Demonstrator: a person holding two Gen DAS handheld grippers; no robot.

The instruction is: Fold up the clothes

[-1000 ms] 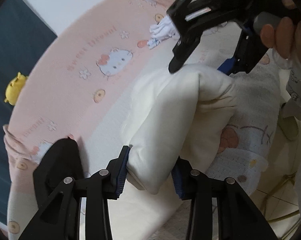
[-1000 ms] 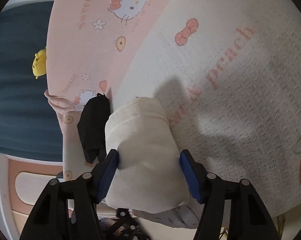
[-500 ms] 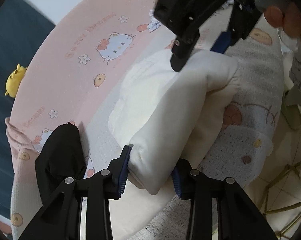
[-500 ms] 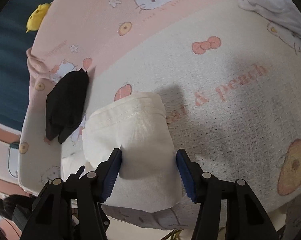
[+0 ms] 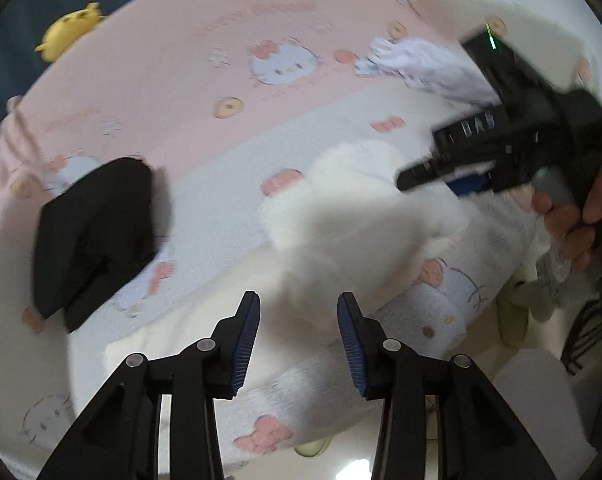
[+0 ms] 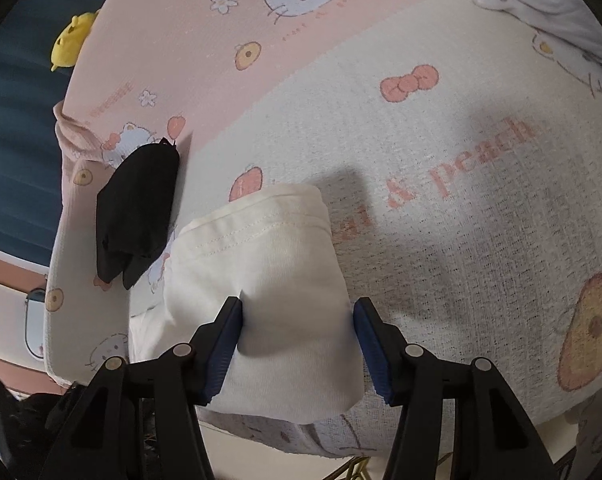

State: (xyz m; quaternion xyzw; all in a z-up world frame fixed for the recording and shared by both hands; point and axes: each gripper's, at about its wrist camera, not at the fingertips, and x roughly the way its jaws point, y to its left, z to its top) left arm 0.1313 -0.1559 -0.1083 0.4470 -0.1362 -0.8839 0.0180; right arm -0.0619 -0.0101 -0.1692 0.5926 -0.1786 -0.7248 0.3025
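— Where's the cloth now?

— Between my right gripper's jaws. They pinch it as a thick doubled bundle. The left pad dents its side, and its stitched hem lies just ahead of the tips, on the bed.

— And your left gripper?

— Its jaws stand apart with the other end of the bundle at the tips. That view is smeared, so I cannot tell whether the pads bite or only flank it.

— What could go wrong?

— Mostly the bundle itself. It is fat and soft, and my right pads hold it by squeeze alone, so a quick swing could let the inner layers slide out and undo the fold. If my left has no bite, that end will sag and drag.

— Anything nearby?

— A black garment lies just left of my right jaws and ahead. Drifting that way would shove it or lay the cloth over it. The bed's edge runs under both sets of jaws, and cloth let go there might slip over it. A white garment lies far ahead to the right, well clear.

— Is the fold finished?

— It is doubled over, but I can't judge whether another fold is due.
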